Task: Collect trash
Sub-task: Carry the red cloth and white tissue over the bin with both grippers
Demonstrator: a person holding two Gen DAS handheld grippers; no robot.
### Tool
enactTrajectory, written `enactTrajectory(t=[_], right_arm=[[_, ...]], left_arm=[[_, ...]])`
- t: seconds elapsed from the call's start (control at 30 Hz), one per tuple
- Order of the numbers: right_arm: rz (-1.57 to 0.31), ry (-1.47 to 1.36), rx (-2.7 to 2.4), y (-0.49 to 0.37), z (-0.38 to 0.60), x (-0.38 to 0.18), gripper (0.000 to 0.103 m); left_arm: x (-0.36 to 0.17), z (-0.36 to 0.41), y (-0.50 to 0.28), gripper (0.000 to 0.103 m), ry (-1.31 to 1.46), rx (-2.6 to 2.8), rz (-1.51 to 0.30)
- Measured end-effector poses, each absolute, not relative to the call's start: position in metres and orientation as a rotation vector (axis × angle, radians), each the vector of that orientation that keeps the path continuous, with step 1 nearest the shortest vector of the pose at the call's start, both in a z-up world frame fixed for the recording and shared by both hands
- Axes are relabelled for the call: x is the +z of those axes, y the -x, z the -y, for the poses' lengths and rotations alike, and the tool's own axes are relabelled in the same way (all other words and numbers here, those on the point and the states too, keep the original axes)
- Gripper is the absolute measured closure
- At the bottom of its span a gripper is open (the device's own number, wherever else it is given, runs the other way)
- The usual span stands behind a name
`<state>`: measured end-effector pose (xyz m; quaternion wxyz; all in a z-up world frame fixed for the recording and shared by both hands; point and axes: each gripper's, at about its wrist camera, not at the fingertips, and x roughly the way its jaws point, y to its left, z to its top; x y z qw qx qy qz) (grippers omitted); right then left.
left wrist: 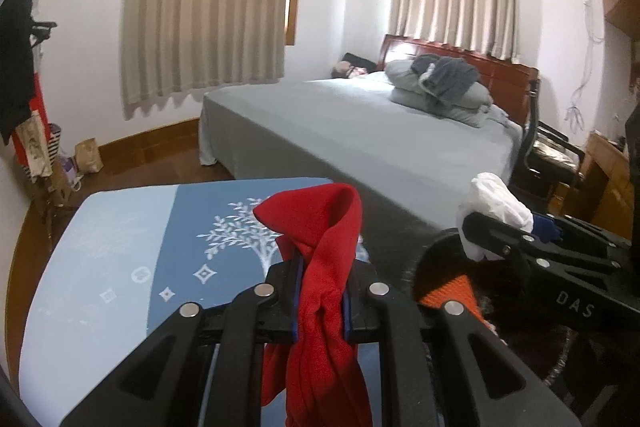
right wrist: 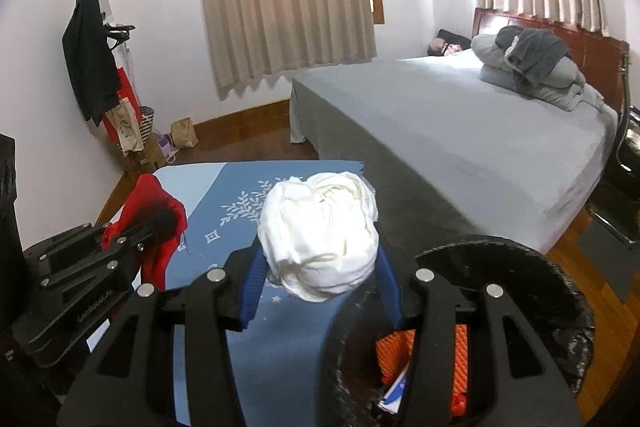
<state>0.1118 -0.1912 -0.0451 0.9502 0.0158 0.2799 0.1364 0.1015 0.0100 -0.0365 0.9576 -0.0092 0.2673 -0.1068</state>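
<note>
My left gripper (left wrist: pixel 320 291) is shut on a red cloth (left wrist: pixel 320 247) that hangs down between its fingers, above a table with a blue patterned cover (left wrist: pixel 120 267). My right gripper (right wrist: pixel 320 279) is shut on a crumpled white wad (right wrist: pixel 320 239), held above the table edge next to a black trash bin (right wrist: pixel 520 267). The bin holds orange and white items (right wrist: pixel 460 343). In the left wrist view the right gripper (left wrist: pixel 500 239) with the white wad (left wrist: pixel 496 203) is at the right, over the bin (left wrist: pixel 440 267). In the right wrist view the left gripper (right wrist: pixel 160 223) with the red cloth (right wrist: pixel 160 227) is at the left.
A grey-sheeted bed (left wrist: pixel 360 115) with pillows stands behind the table. A chair (left wrist: pixel 552 151) is beside it at the right. A coat rack with dark clothes (right wrist: pixel 92 67) and bags (right wrist: pixel 184 133) stand at the left wall. Wooden floor shows around the bin.
</note>
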Motion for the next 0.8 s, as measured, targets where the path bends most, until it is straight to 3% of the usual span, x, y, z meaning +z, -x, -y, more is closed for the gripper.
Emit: enactTrajectory(t=[0.8], right_arm=[[-0.556, -0.093, 0.059, -0.045, 0.303, -0.060, 0.055]], left_arm=[[-0.026, 0.100, -0.075, 0.089, -0.036, -0.452, -0.498]])
